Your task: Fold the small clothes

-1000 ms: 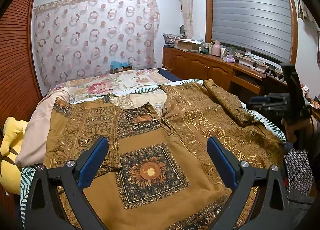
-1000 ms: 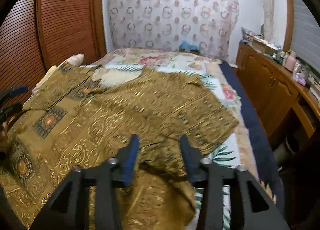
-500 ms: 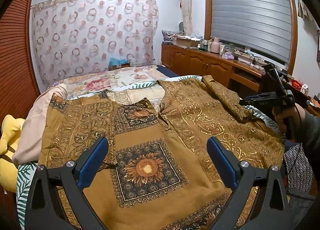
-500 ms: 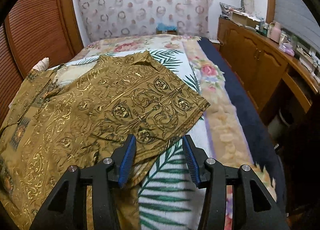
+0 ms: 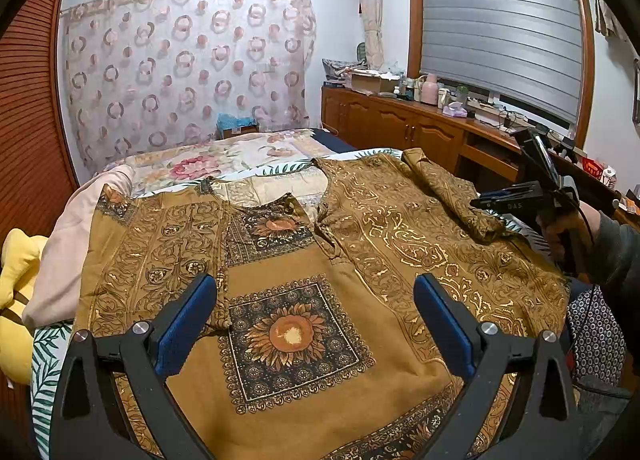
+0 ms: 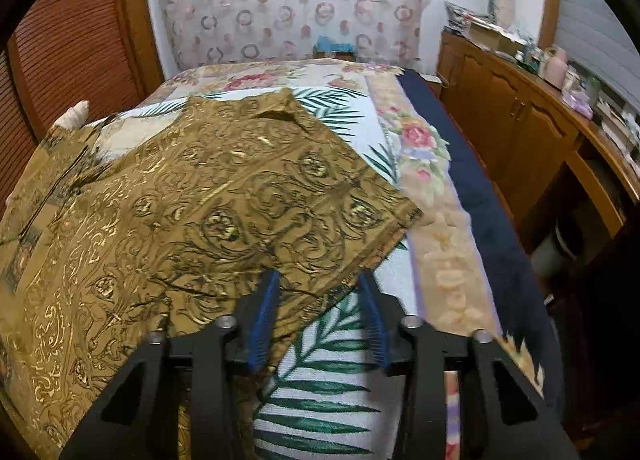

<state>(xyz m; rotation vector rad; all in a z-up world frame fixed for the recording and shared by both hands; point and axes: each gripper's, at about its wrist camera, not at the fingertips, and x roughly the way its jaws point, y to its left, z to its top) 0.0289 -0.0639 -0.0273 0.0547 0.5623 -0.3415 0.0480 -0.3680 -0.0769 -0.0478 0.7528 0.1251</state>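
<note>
A brown and gold patterned top (image 5: 320, 260) lies spread flat on the bed, with a sunflower square on its chest. My left gripper (image 5: 316, 288) hovers open over the chest and touches nothing. In the right wrist view the top's sleeve (image 6: 260, 200) lies flat, and its hem corner reaches between the blue pads of my right gripper (image 6: 318, 280). Those jaws are closing, with a gap still showing on each side of the cloth. In the left wrist view the right gripper (image 5: 494, 202), held in a hand, sits at the sleeve's end on the right.
The bed carries a palm-leaf sheet (image 6: 320, 400) and a floral quilt (image 5: 224, 160). A yellow cushion (image 5: 16, 280) and a pink pillow (image 5: 76, 228) lie at the left edge. A wooden cabinet (image 5: 400, 132) full of small items runs along the right, and a wooden sliding door (image 6: 72, 40) along the left.
My right gripper moved forward and down to the sleeve's hem corner, and its jaws narrowed around the cloth edge. The left gripper stayed in place, open.
</note>
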